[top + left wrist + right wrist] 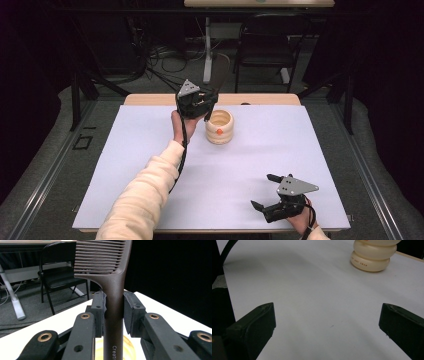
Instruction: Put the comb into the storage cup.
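A dark brown comb (113, 285) stands upright, its handle clamped between the jaws of my left gripper (114, 307). In the high view that left gripper (210, 97) is held up over the table's far middle, with the comb (220, 67) rising beyond it. Just to its right sits a cream ribbed cup (219, 127) with an orange spot, and its rim (130, 350) shows below the handle. My right gripper (262, 190) rests low at the front right with its jaws wide apart and nothing between them. From the right gripper (327, 322), the cup (372, 256) stands far ahead.
A white sheet (150, 150) covers the table, with a wooden edge (150, 99) at the back. Behind the table stand a black folding chair (265, 45) and a white post (207, 50), with cables (155, 60) on the floor.
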Tool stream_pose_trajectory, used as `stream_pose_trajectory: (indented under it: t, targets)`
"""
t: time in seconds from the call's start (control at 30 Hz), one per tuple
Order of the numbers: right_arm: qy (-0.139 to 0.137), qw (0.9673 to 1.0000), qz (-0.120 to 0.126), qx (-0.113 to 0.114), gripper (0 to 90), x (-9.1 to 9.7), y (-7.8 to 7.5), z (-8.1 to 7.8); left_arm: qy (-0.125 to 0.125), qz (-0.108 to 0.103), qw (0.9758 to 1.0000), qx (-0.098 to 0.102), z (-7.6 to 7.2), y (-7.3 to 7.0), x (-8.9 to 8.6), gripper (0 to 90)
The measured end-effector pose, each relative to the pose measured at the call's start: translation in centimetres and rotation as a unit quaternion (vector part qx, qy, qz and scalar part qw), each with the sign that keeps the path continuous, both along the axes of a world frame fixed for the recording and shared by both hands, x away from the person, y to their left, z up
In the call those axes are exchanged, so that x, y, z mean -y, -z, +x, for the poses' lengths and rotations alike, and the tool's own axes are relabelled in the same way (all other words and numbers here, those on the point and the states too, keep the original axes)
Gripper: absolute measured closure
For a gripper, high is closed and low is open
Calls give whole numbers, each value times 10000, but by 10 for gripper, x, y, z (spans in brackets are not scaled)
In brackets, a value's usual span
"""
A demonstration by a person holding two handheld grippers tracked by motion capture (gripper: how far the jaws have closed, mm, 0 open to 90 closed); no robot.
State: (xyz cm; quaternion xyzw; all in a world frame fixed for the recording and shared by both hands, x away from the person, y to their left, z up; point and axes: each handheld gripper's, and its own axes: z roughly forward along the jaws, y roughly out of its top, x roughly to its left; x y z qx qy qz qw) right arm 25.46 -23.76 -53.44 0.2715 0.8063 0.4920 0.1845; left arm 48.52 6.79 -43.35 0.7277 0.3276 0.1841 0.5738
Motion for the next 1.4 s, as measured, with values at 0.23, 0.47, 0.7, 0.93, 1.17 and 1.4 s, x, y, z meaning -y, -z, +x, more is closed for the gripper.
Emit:
stream_pose_trajectory:
  t: [0.23,0.47,0.7,0.93,1.17,1.4]
  targets:
    - [-2,10000,10,-19,4,0,0,0,-14,-80,10000,39,3,3,5,724]
    - [-11,10000,3,4,5,0,0,0,5,-196,9998,71,6,7,10,724]
    - [-9,10000,6,-1,5,0,0,0,2,-241,9997,66,8,10,15,724]
    - [-20,10000,-4,-4,5,0,0,-1,-33,-319,9995,22,10,17,18,724]
    - [-25,10000,7,-8,5,0,-1,0,-21,-374,9993,58,14,24,18,723]
    - [-33,10000,14,-3,5,0,-1,-1,42,-439,9990,78,15,30,21,723]
